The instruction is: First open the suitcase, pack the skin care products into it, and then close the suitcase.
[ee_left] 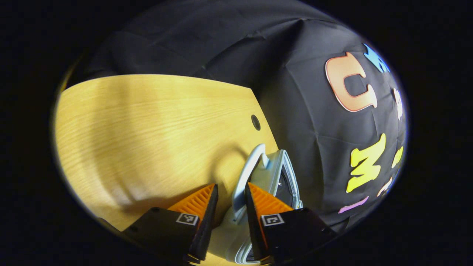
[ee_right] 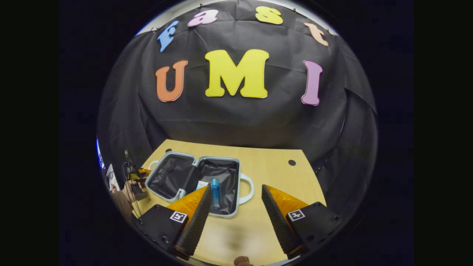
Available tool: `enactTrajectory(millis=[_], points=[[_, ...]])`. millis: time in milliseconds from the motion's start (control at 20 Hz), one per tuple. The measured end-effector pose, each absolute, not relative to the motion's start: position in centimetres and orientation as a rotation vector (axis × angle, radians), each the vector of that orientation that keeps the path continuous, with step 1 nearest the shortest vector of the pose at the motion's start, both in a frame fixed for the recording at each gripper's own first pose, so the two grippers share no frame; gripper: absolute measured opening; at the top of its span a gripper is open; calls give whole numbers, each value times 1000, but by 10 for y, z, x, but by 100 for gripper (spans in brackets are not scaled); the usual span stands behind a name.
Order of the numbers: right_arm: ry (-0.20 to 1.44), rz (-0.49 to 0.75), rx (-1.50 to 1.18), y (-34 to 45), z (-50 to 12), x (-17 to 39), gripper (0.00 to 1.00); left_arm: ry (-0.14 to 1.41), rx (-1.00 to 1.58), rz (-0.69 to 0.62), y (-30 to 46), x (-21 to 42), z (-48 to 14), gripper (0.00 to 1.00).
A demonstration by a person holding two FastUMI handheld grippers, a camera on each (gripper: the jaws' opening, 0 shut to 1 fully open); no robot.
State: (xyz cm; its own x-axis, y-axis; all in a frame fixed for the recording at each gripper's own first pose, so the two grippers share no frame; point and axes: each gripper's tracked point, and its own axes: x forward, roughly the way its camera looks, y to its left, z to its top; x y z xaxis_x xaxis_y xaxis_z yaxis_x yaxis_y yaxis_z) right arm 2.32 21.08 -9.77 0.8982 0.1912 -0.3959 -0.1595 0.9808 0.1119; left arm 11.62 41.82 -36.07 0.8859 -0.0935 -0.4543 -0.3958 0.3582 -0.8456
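My left gripper (ee_left: pixel 231 201) jaws straddle the suitcase (ee_right: pixel 196 181) handle (ee_left: pixel 245 173), grip uncertain, right gripper (ee_right: pixel 236 201) gapes idle; shell looks rigid, light, so I'd swing the lid by that handle.

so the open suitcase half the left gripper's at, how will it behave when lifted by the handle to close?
Likely stiff: the suitcase has a moulded shell with a firm rim. Probably light, since it looks small on the table. The handle sits between the left gripper fingers, apparently unclamped, and looks smooth, so it may slip. The blue bottle inside could roll.
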Motion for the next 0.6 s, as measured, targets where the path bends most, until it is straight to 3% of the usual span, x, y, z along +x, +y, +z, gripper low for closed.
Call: enactTrajectory(millis=[50, 100, 150, 400, 450, 500, 600], points=[[409, 177, 84, 208, -95, 21, 80, 461, -1225, 191, 416, 120, -356, 36], [401, 164, 89, 203, -91, 19, 80, 470, -1220, 205, 416, 120, -358, 16], [389, 151, 90, 197, -88, 16, 80, 476, -1210, 205, 417, 117, -358, 18], [264, 82, 81, 168, -49, -2, 80, 477, -1107, 233, 417, 112, -340, 10], [234, 81, 74, 160, -41, -4, 78, 461, -1079, 242, 418, 112, -331, 17], [211, 87, 71, 154, -34, -7, 80, 443, -1047, 251, 419, 112, -318, 8], [183, 105, 79, 146, -30, -9, 80, 409, -963, 266, 418, 109, -292, 7]])
